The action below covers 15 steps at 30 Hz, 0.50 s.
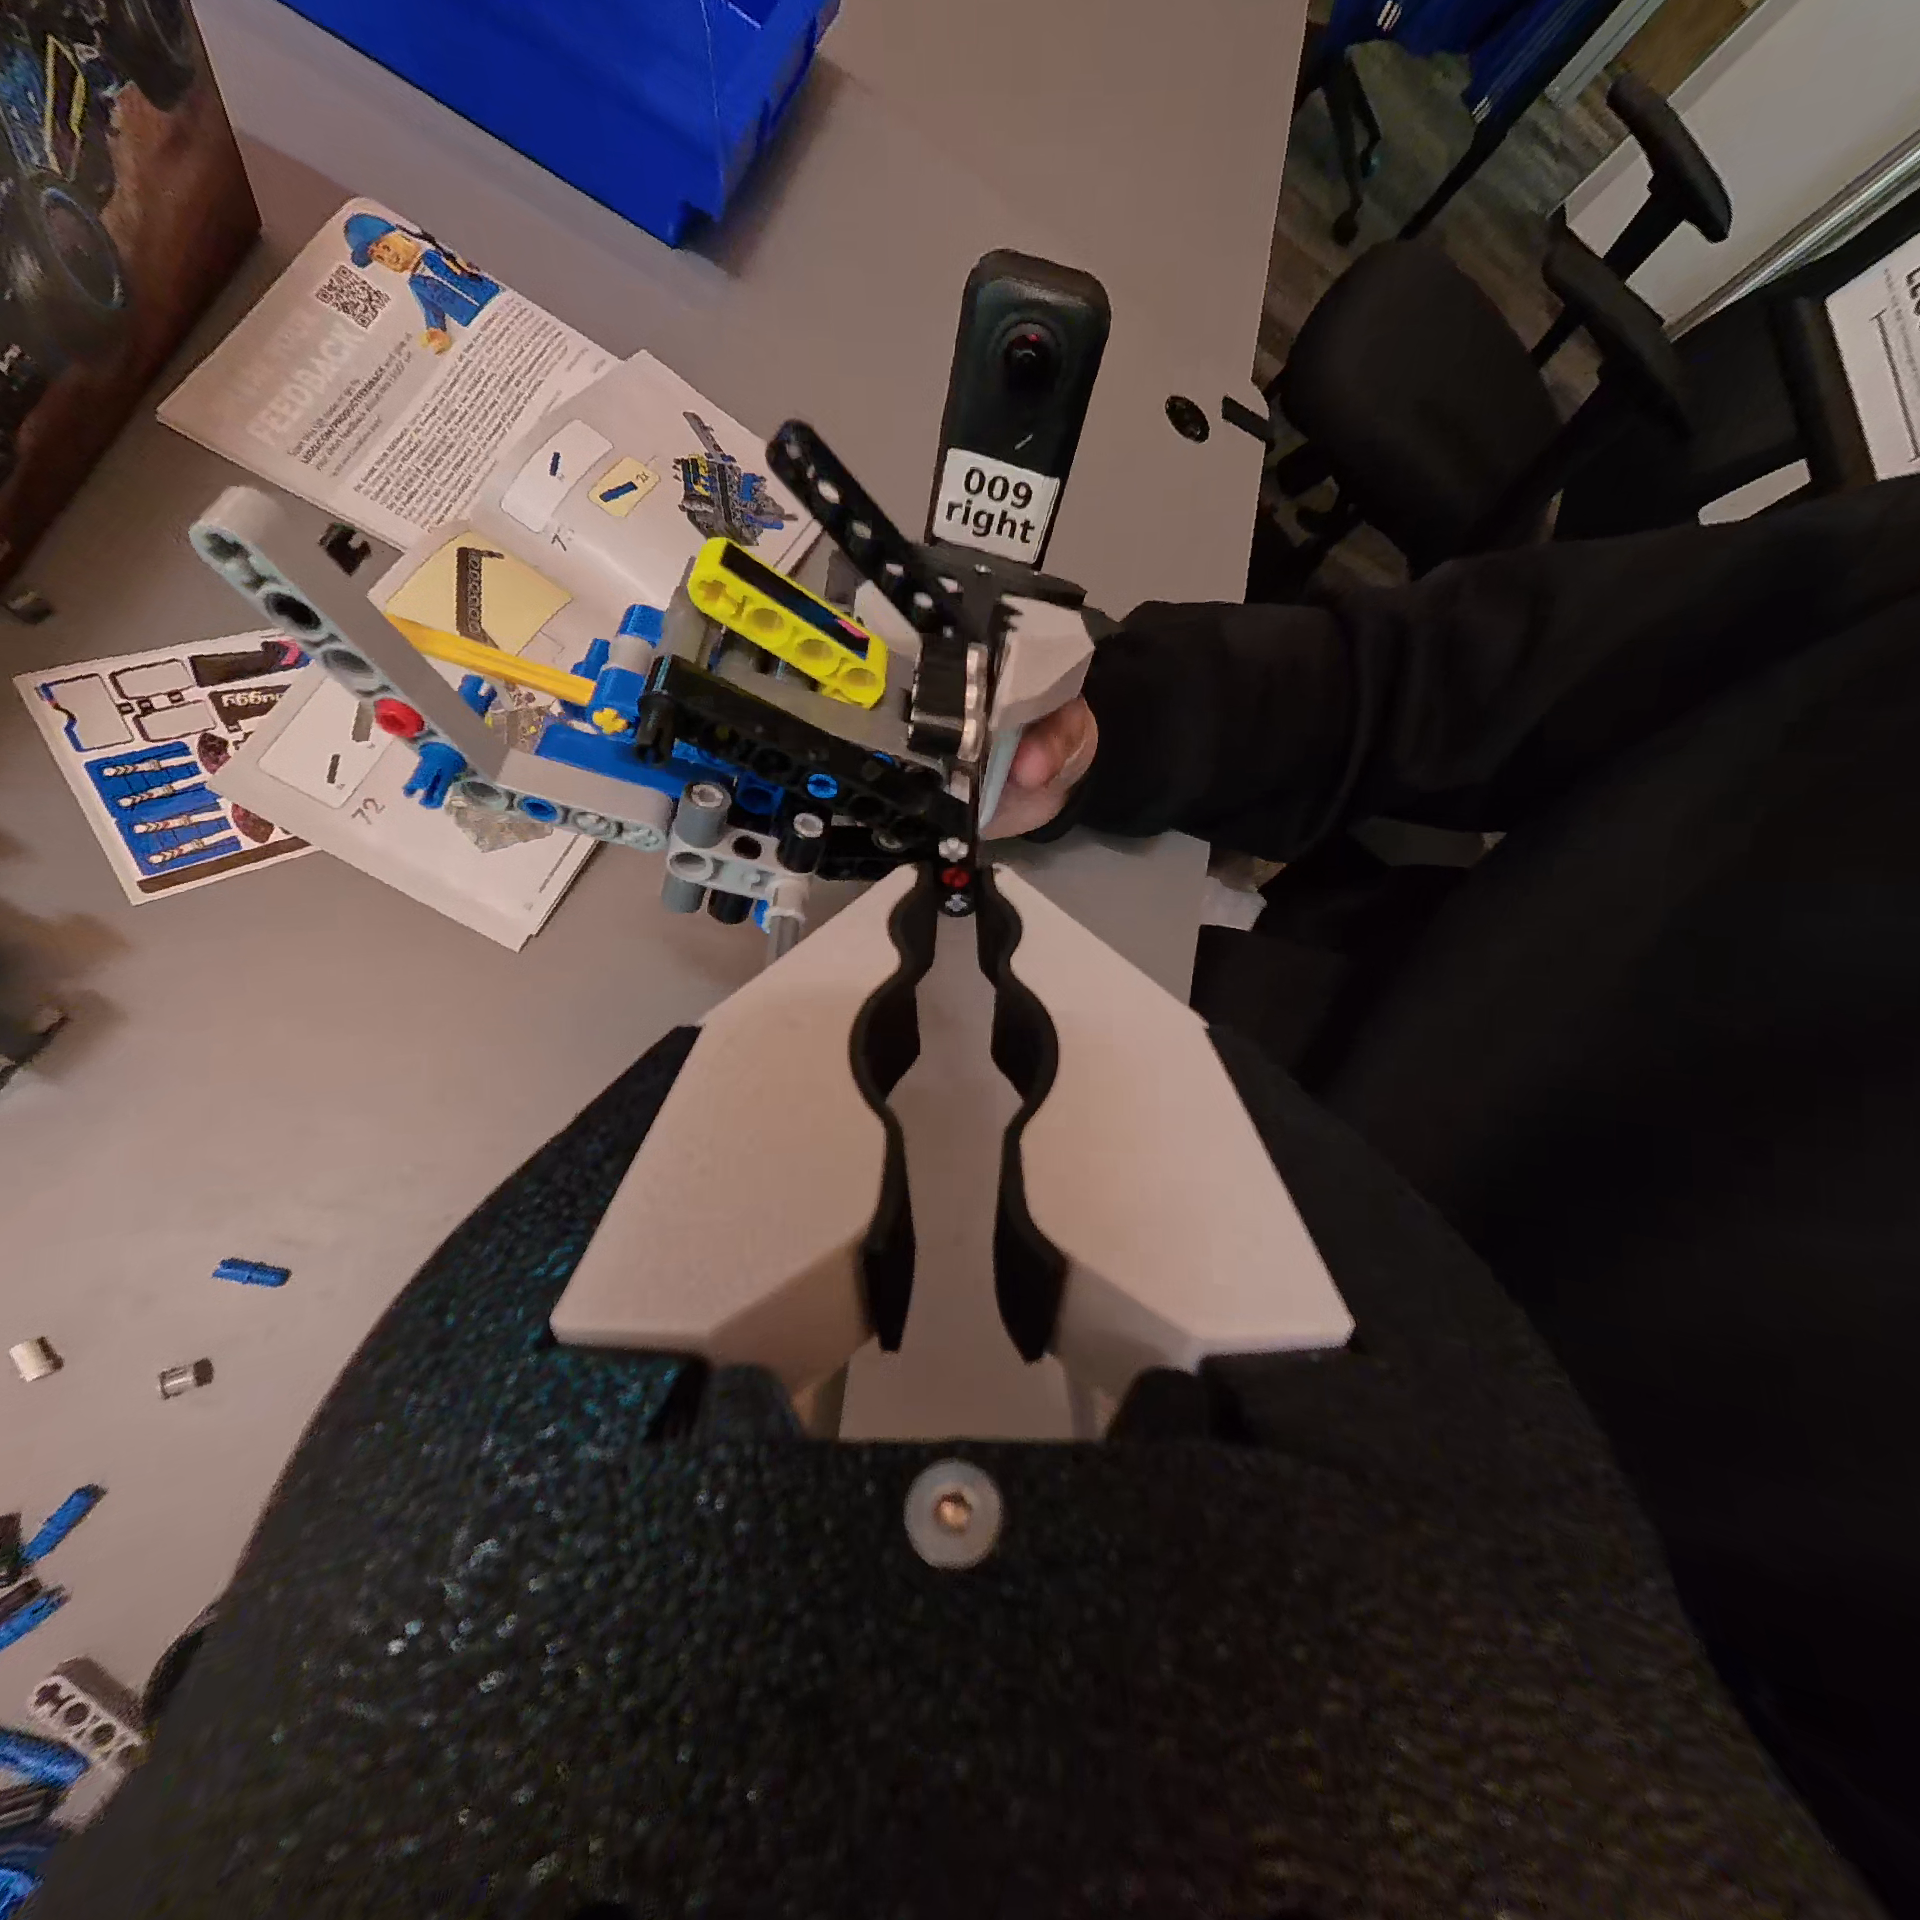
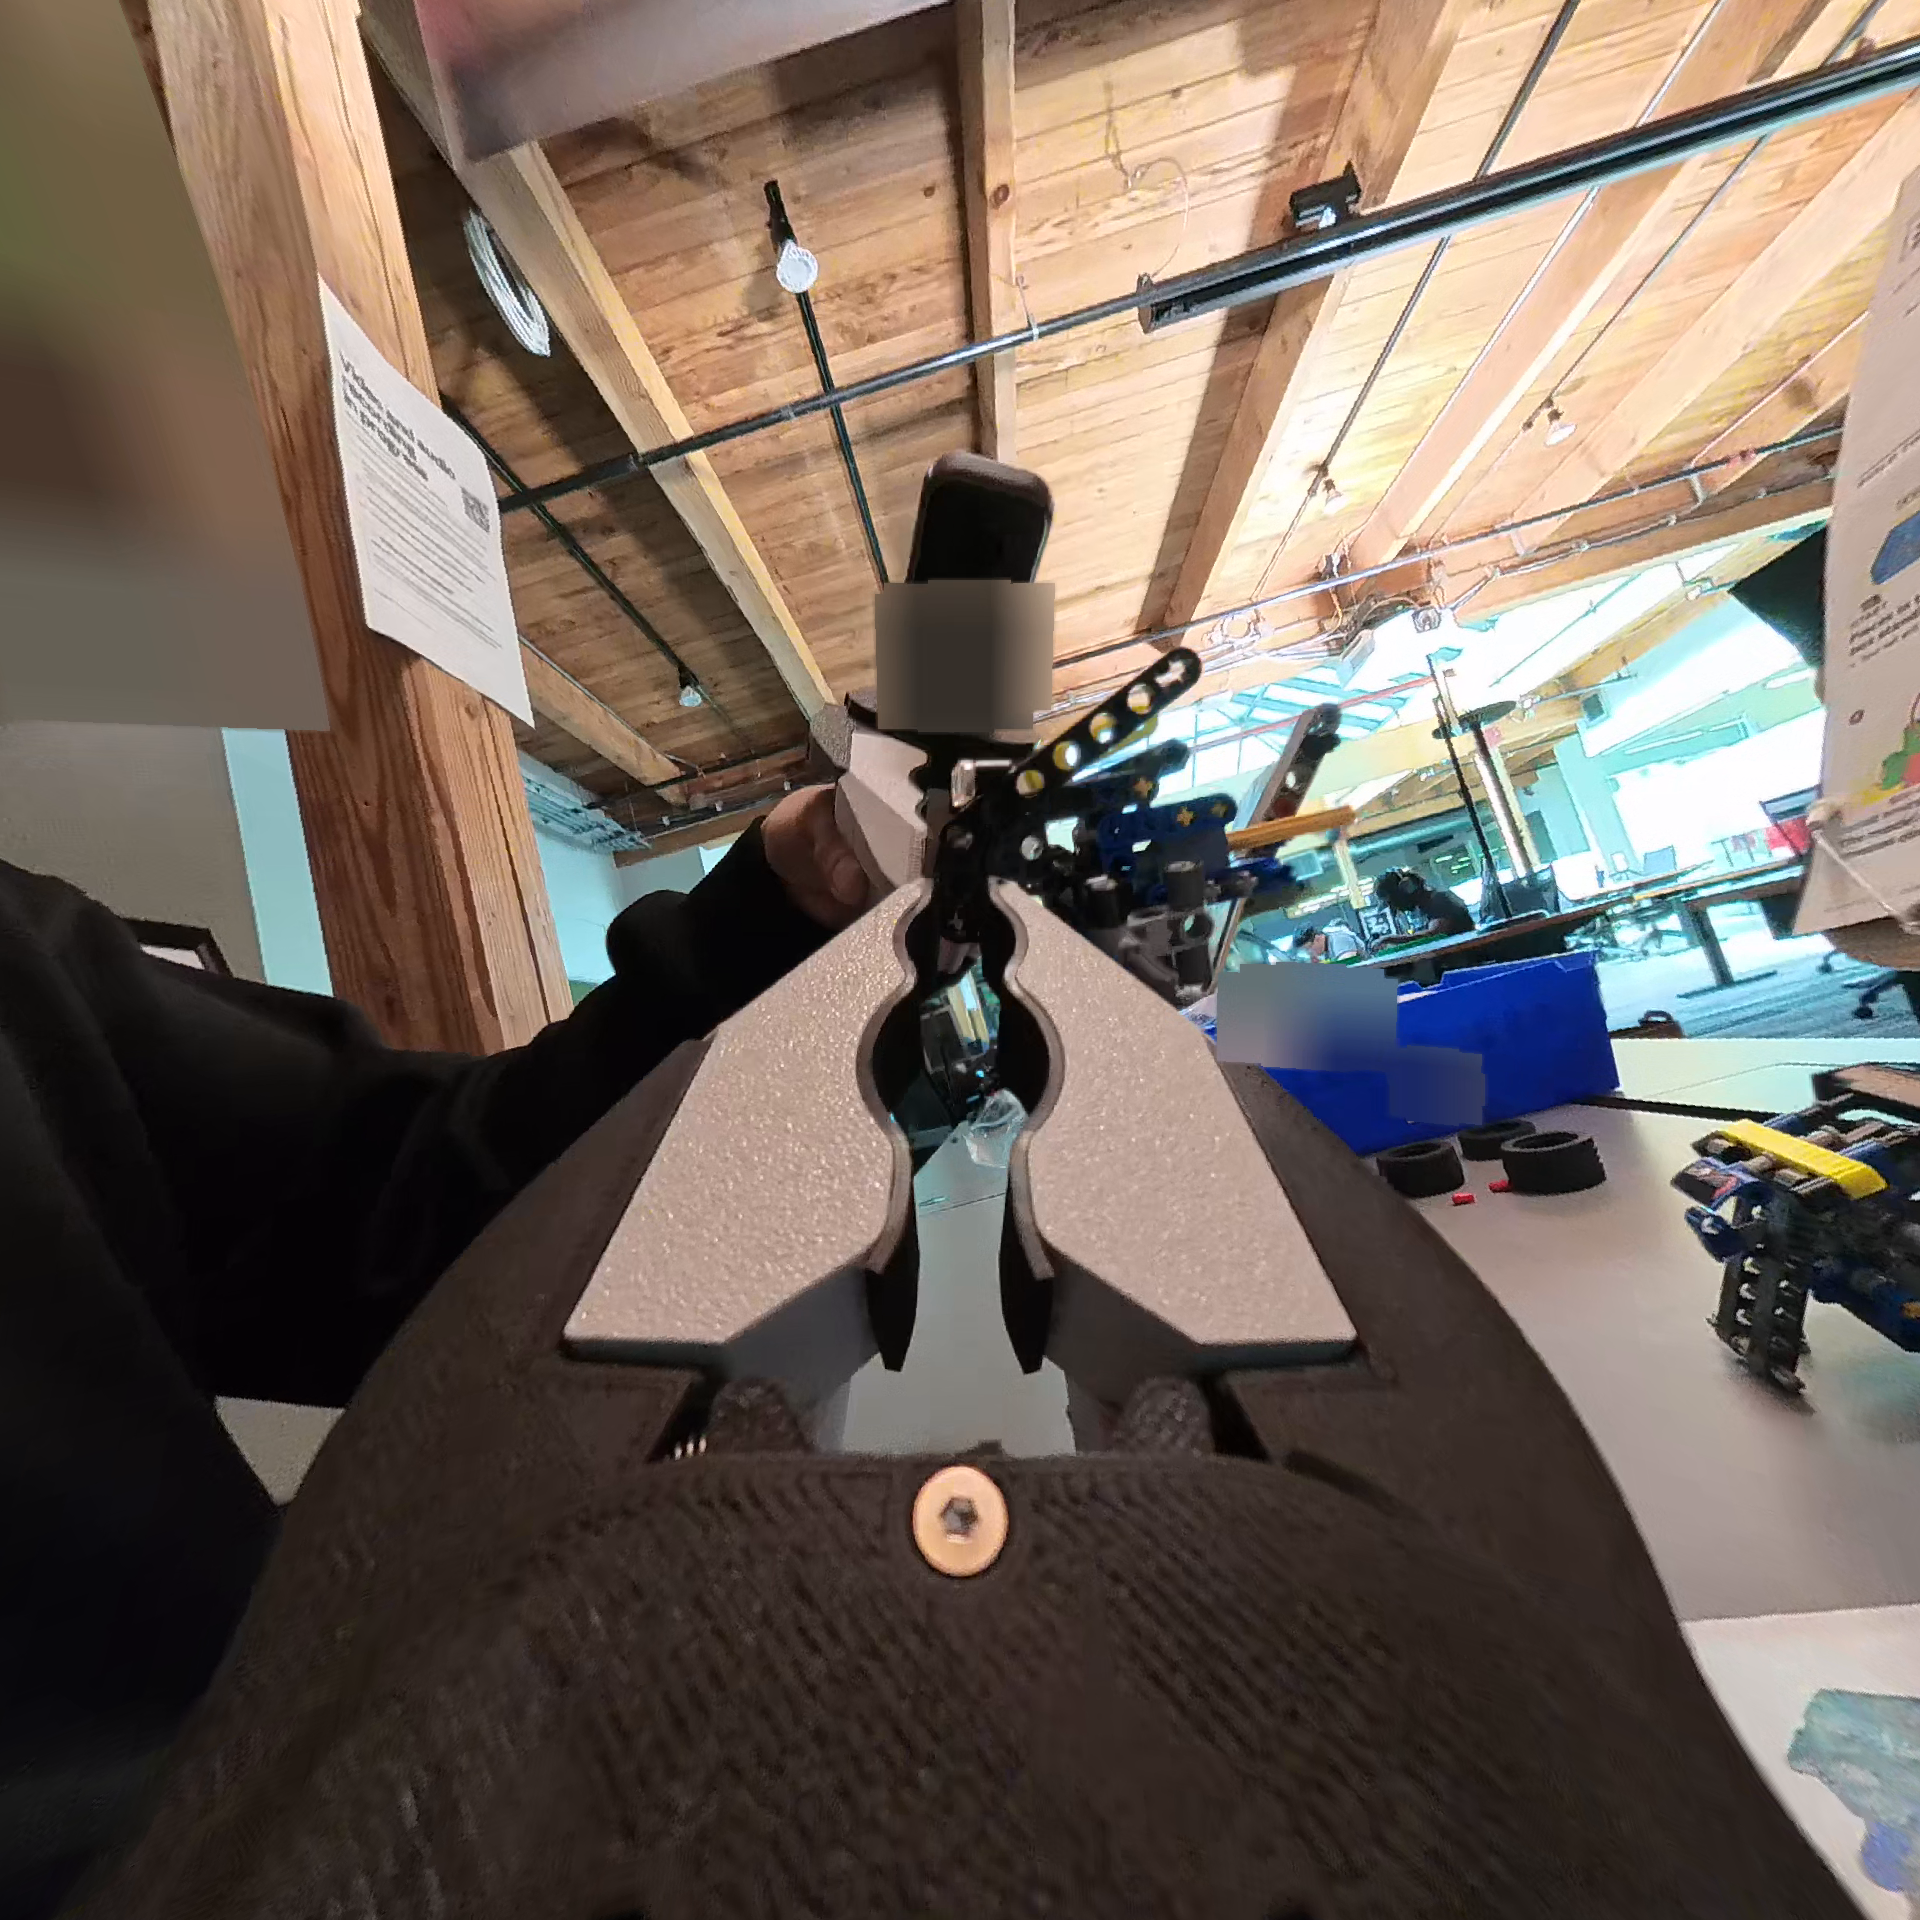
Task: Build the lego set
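Part-built plastic brick model, black, blue and grey beams with a yellow block on top, is held in the air over the grey table. Left gripper pinches its black beam end with jaws nearly together; right gripper pinches the same end from the opposite side. Open instruction booklet lies under it, small loose blue and grey pieces still unplaced.

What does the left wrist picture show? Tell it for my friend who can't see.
The left gripper pinches the thin black end of a blue, black and yellow brick model above a grey table. The right gripper holds the model's far side, with instruction booklets lying underneath.
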Each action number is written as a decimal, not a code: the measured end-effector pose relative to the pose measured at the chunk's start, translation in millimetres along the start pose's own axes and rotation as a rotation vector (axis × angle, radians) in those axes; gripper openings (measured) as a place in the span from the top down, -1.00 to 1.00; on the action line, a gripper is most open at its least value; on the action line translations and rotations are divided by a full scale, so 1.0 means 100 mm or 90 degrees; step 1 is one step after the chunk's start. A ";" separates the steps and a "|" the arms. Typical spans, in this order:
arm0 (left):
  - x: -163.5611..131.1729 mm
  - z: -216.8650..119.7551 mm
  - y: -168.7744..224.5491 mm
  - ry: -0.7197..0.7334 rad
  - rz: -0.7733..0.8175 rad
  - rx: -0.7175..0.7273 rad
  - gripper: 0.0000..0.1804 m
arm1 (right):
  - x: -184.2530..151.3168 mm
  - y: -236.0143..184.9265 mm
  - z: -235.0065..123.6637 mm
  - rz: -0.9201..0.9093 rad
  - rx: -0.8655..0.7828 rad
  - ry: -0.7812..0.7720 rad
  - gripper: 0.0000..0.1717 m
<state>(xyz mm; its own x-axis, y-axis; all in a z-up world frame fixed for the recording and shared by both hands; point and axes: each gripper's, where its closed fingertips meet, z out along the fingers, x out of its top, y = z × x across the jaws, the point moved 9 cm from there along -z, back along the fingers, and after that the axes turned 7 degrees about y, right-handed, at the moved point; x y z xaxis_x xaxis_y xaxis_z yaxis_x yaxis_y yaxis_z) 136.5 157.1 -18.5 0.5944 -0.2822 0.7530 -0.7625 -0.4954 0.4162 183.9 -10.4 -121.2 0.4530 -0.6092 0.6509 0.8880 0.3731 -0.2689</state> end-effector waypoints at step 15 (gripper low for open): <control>0.04 0.03 0.05 -0.008 0.008 -0.002 0.95 | 0.02 -0.03 0.01 0.002 0.027 -0.006 0.95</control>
<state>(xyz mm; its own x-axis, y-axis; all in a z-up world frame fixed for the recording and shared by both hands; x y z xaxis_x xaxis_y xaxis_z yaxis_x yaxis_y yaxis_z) 135.7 150.7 -15.0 0.5880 -0.2990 0.7516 -0.7706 -0.4895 0.4081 181.6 -12.1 -118.3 0.4542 -0.6019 0.6568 0.8827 0.4041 -0.2401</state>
